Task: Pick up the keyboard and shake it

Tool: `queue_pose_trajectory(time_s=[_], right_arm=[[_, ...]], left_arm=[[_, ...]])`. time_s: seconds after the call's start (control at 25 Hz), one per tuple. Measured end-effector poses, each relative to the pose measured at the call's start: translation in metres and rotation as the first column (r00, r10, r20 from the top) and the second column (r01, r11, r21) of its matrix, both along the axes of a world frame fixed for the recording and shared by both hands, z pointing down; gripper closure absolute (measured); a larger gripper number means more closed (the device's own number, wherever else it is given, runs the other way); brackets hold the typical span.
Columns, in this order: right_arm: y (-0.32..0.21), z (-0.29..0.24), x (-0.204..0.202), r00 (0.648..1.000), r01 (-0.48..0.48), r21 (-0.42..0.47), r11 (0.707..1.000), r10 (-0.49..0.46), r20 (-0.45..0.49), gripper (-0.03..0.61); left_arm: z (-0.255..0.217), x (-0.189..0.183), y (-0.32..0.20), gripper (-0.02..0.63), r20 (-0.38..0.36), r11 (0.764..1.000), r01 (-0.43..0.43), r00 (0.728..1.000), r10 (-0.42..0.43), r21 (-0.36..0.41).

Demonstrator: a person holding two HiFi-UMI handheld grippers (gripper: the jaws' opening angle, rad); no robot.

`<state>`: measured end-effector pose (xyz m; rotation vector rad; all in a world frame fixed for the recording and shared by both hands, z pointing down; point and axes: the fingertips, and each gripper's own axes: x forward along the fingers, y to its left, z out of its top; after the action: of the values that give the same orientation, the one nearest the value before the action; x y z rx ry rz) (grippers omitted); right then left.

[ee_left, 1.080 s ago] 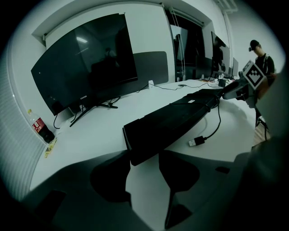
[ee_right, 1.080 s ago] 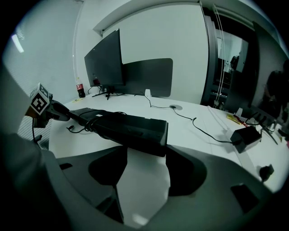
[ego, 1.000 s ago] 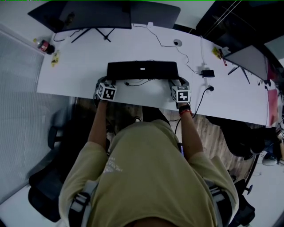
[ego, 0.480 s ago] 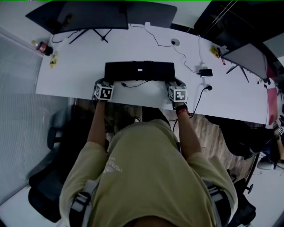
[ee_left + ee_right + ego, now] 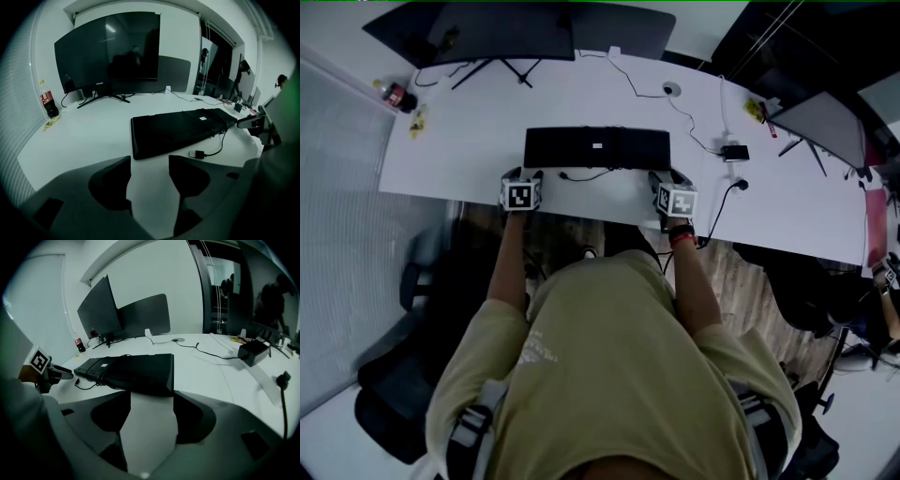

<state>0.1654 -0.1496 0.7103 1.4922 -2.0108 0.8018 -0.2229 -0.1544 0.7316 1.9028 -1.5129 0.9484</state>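
Both tools have just been spreading their jaws while hardly shifting from where they stood a second ago, and the keyboard lies where it lay then. The left tool (image 5: 149,159) is released: its own view shows only bare worktop (image 5: 469,141) in the gap, with the keyboard (image 5: 597,148) lying just beyond the tips, near its left front corner. The right tool (image 5: 151,394) is likewise released and empty, and the keyboard's right end sits just past its jaws.

One tool at each end fits the job, I judge: a long, flat body is best carried and shaken from both ends, so it neither tips nor twists. The keyboard rests flat on the worktop, long side toward the person, a small pale label on its upper face. Its cable (image 5: 591,174) lies in a loose coil along the front edge between the tools, and would swing when lifted. Further out stand a monitor (image 5: 502,33) and a bottle (image 5: 394,97), well apart.
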Motion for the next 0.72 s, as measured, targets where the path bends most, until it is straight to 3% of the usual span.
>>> queue_pose_trajectory(time_s=[0.2,0.4,0.72], right_arm=[[0.007,-0.019,-0.006,0.998,-0.023,0.067,0.997,0.019,0.057,0.29],[0.01,-0.053,-0.025,0.994,-0.015,0.141,0.99,0.0,0.107,0.291],[0.016,-0.13,-0.061,0.99,0.011,0.281,0.96,-0.051,0.135,0.348]], left_arm=[[-0.024,0.024,0.009,0.35,-0.098,0.997,-0.002,0.995,0.009,0.071],[-0.051,0.041,0.02,0.381,-0.127,0.99,-0.003,0.992,0.021,0.141],[-0.127,0.075,0.035,0.449,-0.212,0.957,-0.025,0.973,0.09,0.289]])
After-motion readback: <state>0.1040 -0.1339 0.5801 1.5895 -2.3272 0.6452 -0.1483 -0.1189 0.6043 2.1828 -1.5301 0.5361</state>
